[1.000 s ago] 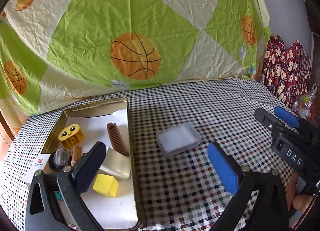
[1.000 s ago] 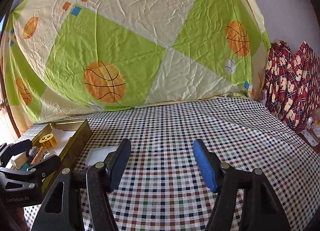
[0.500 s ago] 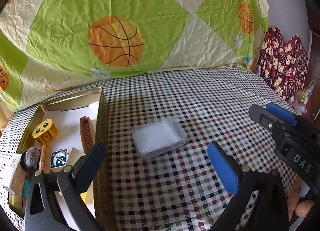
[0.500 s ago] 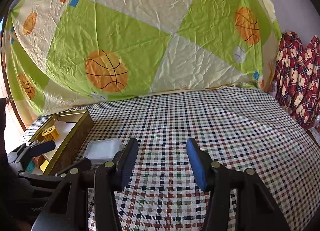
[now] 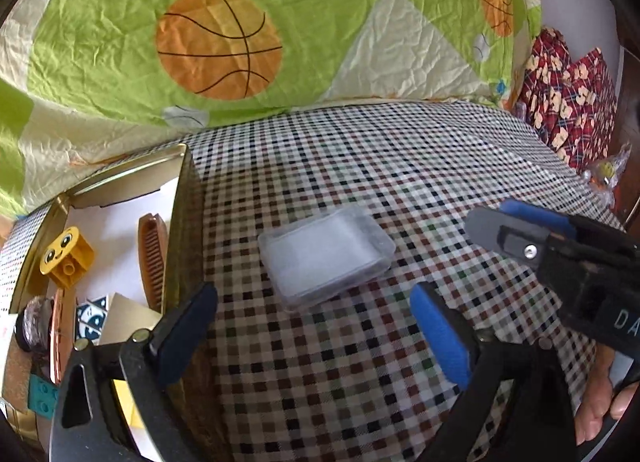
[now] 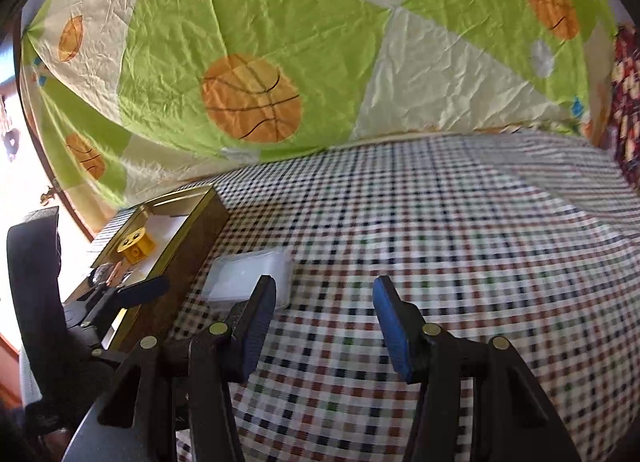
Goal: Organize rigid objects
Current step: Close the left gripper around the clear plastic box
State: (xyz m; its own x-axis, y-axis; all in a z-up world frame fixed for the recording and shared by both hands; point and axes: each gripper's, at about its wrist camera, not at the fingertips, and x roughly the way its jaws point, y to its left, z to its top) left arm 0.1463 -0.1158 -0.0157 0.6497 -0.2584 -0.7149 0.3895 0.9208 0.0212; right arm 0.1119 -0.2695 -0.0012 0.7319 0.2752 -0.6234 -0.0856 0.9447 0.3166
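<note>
A clear plastic box [image 5: 326,258] lies flat on the checked cloth [image 5: 360,362], just right of a gold tin [image 5: 178,222]. In the tin are a yellow smiley block [image 5: 66,256], a brown comb [image 5: 152,258] and other small items. My left gripper [image 5: 316,332] is open just short of the box, nothing between its pads. My right gripper [image 6: 325,310] is open too, a narrower gap, empty; the clear box [image 6: 248,278] sits just beyond its left finger. From the left wrist, the right gripper's fingers [image 5: 486,228] come in right of the box.
A green and cream sheet with basketball prints [image 5: 220,46] hangs behind the table. Red patterned fabric [image 5: 568,102] and a bag of small things [image 5: 608,174] sit at the far right. A person's hand [image 5: 596,414] holds the right gripper.
Both grippers have tilted down and come closer to the clear box. The left one has shifted right, off the tin and onto the cloth. The right jaws have narrowed.
</note>
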